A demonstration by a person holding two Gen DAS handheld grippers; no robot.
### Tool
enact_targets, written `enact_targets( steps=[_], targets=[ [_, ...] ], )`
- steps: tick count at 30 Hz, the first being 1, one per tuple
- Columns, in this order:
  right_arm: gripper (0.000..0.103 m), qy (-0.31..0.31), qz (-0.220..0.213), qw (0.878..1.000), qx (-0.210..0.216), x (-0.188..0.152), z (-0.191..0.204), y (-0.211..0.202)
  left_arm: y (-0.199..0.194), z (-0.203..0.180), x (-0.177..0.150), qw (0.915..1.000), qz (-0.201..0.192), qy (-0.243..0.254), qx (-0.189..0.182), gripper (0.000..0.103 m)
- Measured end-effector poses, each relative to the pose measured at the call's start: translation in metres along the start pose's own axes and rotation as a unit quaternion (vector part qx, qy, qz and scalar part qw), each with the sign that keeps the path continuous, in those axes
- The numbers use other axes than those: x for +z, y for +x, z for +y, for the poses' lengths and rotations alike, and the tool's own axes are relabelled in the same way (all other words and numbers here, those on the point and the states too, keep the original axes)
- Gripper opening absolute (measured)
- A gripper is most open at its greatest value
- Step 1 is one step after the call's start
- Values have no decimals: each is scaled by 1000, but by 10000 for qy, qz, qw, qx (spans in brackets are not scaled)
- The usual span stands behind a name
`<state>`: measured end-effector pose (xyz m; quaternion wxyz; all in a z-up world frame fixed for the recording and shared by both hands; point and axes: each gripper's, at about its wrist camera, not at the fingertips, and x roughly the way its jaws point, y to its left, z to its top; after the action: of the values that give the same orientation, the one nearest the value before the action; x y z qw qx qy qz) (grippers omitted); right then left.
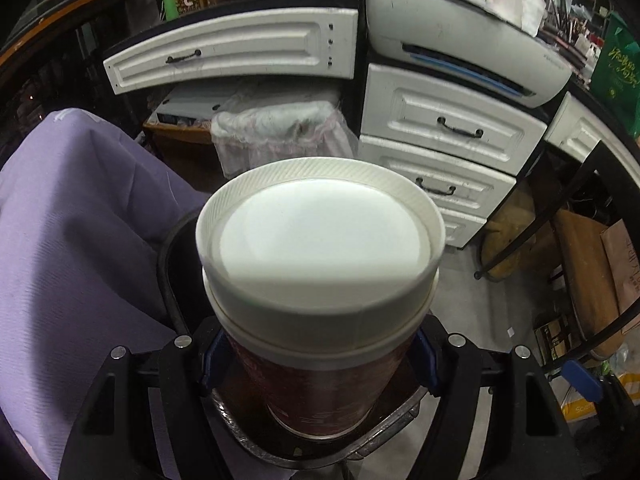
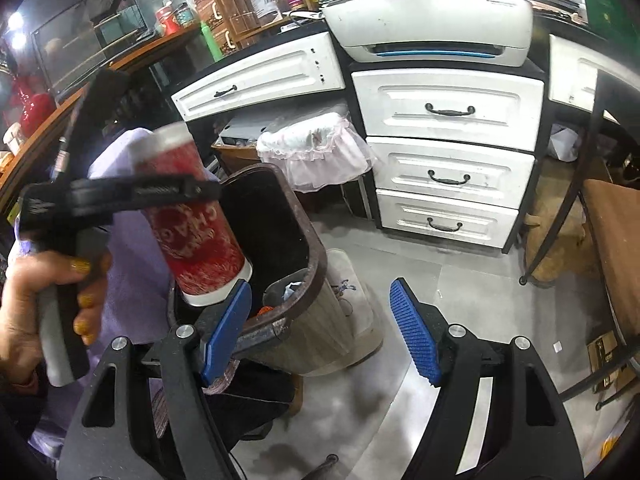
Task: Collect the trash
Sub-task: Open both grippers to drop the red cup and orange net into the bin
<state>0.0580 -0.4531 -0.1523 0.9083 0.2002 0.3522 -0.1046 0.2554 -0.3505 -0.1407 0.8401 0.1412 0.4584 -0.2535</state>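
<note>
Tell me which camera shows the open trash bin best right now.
Right wrist view: the trash bin shows its open mouth, dark inside and some trash at the bottom, with the red cup tilted over it. The left wrist view shows only slivers of its rim behind the cup.

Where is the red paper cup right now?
The red paper cup is clamped in the left hand-held gripper, on the left of the right wrist view, tilted above the open trash bin.
</note>
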Motion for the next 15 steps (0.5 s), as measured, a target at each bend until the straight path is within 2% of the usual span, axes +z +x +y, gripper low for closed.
enact_targets(
  steps=[3, 6, 11, 15],
  targets=[
    [72, 28, -4, 10000, -27, -3, -4, -4, 15, -3, -2, 9996, 284, -1, 43, 74],
    [72, 42, 20, 10000, -39, -5, -6, -6, 22, -5, -3, 9988, 450, 17, 177, 89],
    [72, 118, -49, 9999, -49, -3, -7, -11, 18, -2, -5, 9985, 537, -60, 95, 93],
    [72, 75, -239, 9996, -87, 4, -2, -21, -6, 0, -4, 9988, 340, -258, -250, 93]
  ],
)
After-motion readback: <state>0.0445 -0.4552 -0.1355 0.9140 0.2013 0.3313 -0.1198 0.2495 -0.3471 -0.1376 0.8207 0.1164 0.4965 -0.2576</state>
